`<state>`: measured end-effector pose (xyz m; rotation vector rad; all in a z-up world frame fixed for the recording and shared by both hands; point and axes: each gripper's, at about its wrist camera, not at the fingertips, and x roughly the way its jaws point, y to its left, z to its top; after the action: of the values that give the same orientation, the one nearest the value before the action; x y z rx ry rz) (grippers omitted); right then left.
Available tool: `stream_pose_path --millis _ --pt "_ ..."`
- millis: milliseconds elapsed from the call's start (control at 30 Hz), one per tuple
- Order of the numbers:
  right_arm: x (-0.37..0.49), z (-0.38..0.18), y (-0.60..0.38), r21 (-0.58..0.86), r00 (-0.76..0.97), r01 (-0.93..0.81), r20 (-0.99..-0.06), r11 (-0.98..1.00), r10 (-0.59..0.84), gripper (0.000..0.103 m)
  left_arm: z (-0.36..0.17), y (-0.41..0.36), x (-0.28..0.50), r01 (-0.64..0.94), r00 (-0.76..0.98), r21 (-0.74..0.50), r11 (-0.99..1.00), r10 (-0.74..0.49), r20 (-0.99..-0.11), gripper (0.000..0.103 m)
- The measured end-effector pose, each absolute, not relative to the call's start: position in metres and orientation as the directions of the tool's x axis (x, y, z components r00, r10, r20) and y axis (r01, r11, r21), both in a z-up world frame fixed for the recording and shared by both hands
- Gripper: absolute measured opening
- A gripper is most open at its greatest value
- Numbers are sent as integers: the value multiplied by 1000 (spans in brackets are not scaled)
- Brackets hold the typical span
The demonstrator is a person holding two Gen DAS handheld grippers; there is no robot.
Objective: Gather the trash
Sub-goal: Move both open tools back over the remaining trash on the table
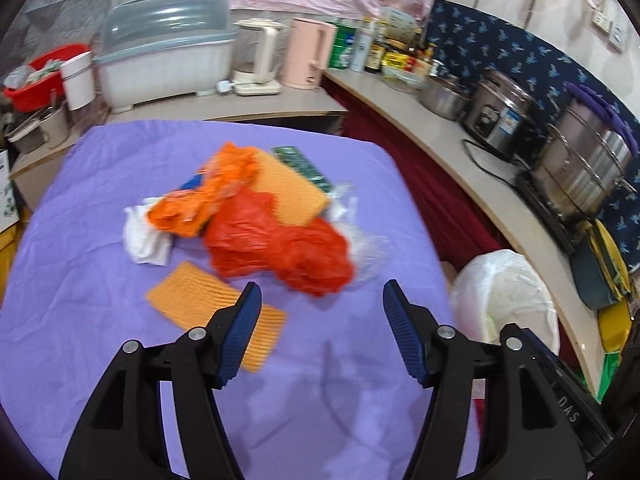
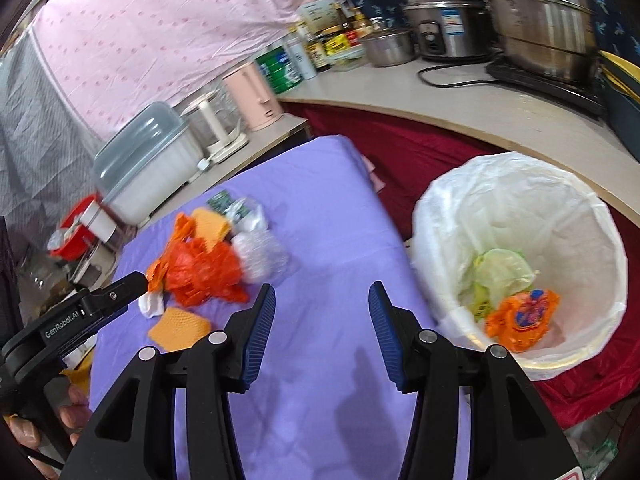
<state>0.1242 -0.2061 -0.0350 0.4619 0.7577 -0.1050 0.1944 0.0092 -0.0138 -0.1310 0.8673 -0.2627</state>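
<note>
A heap of trash lies on the purple table cloth (image 1: pixel 80 264): a red plastic bag (image 1: pixel 280 248), an orange wrapper (image 1: pixel 204 200), white tissue (image 1: pixel 144 236), clear plastic (image 1: pixel 360 240), a green packet (image 1: pixel 304 164) and two orange waffle cloths (image 1: pixel 216 312). My left gripper (image 1: pixel 322 300) is open and empty just short of the red bag. My right gripper (image 2: pixel 322 300) is open and empty over bare cloth, right of the heap (image 2: pixel 208 268). The white-lined bin (image 2: pixel 520 256) holds an orange wrapper (image 2: pixel 520 320) and pale green scraps.
Beyond the table a counter holds a dish box (image 1: pixel 164 52), kettles (image 1: pixel 304 52), bottles, a rice cooker (image 1: pixel 500 112) and a steel pot (image 1: pixel 584 160). A red basin (image 1: pixel 40 76) stands far left. The bin (image 1: pixel 504 296) stands off the table's right edge.
</note>
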Motion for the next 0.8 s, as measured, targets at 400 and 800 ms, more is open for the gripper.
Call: stream_pose_path --millis 400,800 --pt "172 -46 -129 342 686 134 -710 930 162 49 -44 103 207 0 620 -184 983 -144 -771 60" --pt "217 -60 -99 306 665 110 -730 946 158 57 -68 154 233 -100 599 -206 973 -106 -794 66"
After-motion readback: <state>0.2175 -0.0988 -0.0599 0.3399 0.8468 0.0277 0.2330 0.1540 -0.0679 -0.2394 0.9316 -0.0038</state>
